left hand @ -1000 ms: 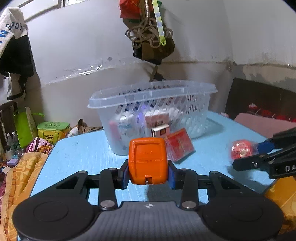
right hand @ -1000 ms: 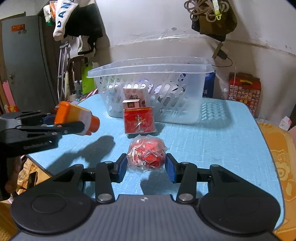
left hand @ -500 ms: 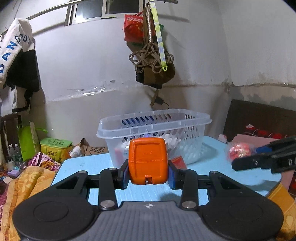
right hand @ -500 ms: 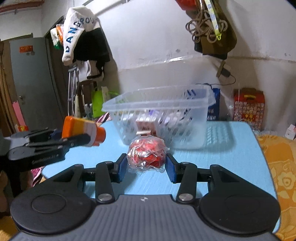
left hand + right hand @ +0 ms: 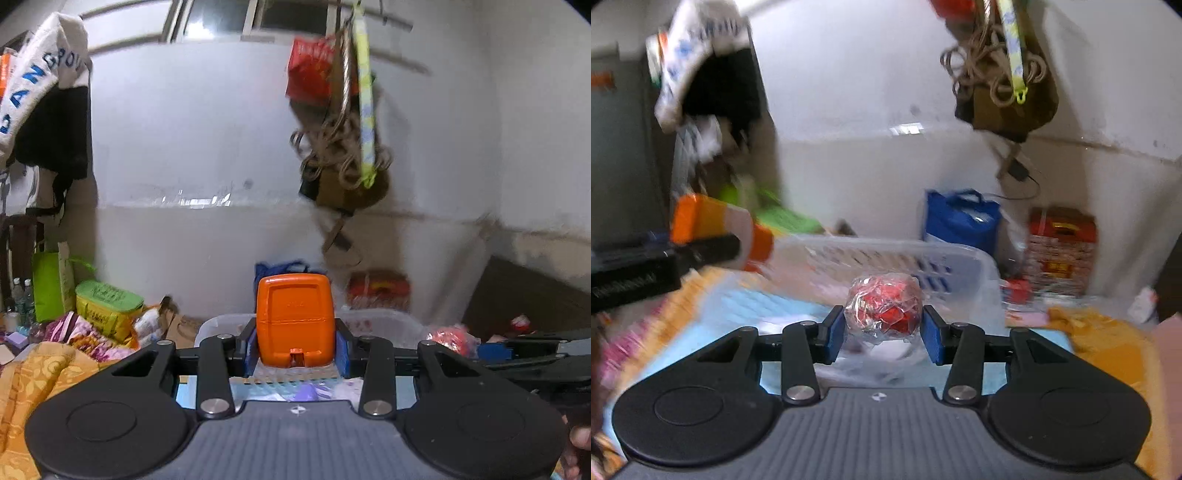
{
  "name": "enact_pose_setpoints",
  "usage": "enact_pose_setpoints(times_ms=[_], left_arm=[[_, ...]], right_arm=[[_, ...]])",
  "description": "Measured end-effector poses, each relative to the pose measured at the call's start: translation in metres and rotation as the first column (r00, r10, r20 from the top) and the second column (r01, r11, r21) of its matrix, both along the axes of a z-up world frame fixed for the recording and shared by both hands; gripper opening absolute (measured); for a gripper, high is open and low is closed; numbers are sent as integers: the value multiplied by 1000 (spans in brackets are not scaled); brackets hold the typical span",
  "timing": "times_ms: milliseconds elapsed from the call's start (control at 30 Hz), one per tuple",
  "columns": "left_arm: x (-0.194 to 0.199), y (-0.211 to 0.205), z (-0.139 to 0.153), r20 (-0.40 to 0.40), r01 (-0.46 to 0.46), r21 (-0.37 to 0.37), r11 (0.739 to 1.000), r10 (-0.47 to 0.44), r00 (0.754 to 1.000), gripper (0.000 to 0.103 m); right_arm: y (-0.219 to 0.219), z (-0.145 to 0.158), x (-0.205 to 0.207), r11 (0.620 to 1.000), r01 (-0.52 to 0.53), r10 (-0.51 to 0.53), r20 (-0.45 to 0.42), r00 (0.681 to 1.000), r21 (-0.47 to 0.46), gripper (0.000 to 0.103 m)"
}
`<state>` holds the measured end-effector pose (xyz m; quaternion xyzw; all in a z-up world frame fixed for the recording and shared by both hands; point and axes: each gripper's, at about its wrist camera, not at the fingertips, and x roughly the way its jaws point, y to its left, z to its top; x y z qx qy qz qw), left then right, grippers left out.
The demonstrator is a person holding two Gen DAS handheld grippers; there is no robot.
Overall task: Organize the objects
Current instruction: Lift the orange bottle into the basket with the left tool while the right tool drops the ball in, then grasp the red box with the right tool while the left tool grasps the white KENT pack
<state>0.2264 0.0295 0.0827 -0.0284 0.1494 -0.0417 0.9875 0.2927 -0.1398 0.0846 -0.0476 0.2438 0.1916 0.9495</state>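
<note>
My left gripper (image 5: 295, 349) is shut on an orange and white container (image 5: 295, 319), held high over the near rim of the clear plastic basket (image 5: 384, 319). The container also shows at the left of the right wrist view (image 5: 720, 230). My right gripper (image 5: 884, 328) is shut on a red ball wrapped in clear plastic (image 5: 884, 308), held above the basket (image 5: 886, 254). The ball shows at the right of the left wrist view (image 5: 448, 338). Small items lie in the basket below, blurred.
The basket stands on a light blue table (image 5: 738, 299). A bag with coiled rope (image 5: 343, 162) hangs on the wall behind. A blue bag (image 5: 962, 221) and a red box (image 5: 1062, 245) stand beyond the table. Orange bedding (image 5: 33, 373) lies to the left.
Both grippers have risen and moved forward with their loads, from in front of the basket to above it. The basket has dropped low in both views.
</note>
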Motion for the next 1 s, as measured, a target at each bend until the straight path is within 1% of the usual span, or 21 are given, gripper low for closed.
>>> enact_pose_setpoints(times_ms=[67,133,200,233,267,300,333,367,433,500,567,633,667,800,833,867,900,933,967,1000], left_arm=[[20,-6,-5,-46,-3,35,999,5,999,43],[33,-12,-12,-72,-2,64,998,7,997,43],[40,-16,-21,-75,-17,74,997,22,997,43],[43,-17,-26,-71,-41,83,996,47,996,48],[45,-18,-30,-73,-61,98,993,68,995,71],[45,-19,-31,-71,-89,118,989,97,993,78],[43,-18,-32,-58,-120,136,983,129,990,90],[40,-16,-33,-48,-130,136,982,138,989,94],[30,-10,-34,-52,-109,116,987,116,992,94],[18,-6,-36,-68,-108,96,990,115,991,94],[1,-4,-40,-61,-109,101,989,116,991,94],[-14,-6,-45,-49,-101,131,986,108,993,94],[-21,-7,-48,-47,-95,134,986,103,994,94],[-44,-3,-60,-45,-65,107,992,70,997,94],[-49,-2,-64,-30,-58,116,992,62,998,94],[-58,-1,-68,-5,-64,139,988,65,998,94],[-67,-2,-75,23,-82,179,980,79,997,94],[-71,-3,-82,33,-94,216,972,89,996,94],[-73,-3,-91,27,-100,243,965,96,995,94],[-73,-2,-99,6,-95,258,962,97,995,94]], right_arm=[[2,-5,16,1000,4,-4,-7,1000,-12,48],[3,-10,25,999,21,-21,-3,1000,-32,49],[7,-14,29,995,58,-58,-3,998,-75,73],[8,-14,27,994,76,-75,14,997,-81,93],[6,-14,20,993,94,-90,57,994,-70,99],[3,-13,11,994,99,-93,95,991,-54,101],[1,-13,0,995,96,-90,116,989,-40,103],[-1,-12,-6,995,92,-88,123,988,-28,103],[-8,-12,-24,996,92,-93,132,987,17,103],[-13,-19,-41,996,56,-64,123,990,69,103],[-15,-33,-59,996,19,-28,104,994,87,103],[-12,-48,-73,998,-4,-1,76,997,65,103],[-9,-54,-77,999,-18,15,56,998,48,103],[-5,-84,-91,998,-55,55,9,998,-13,103],[-3,-92,-94,998,-60,60,0,998,-28,103],[-2,-99,-93,997,-65,65,-12,998,-38,103],[-1,-108,-91,996,-71,69,-40,997,-47,103],[1,-115,-92,996,-74,70,-65,995,-52,101],[2,-119,-89,996,-72,67,-84,994,-52,98],[4,-121,-88,997,-66,61,-92,994,-47,98]])
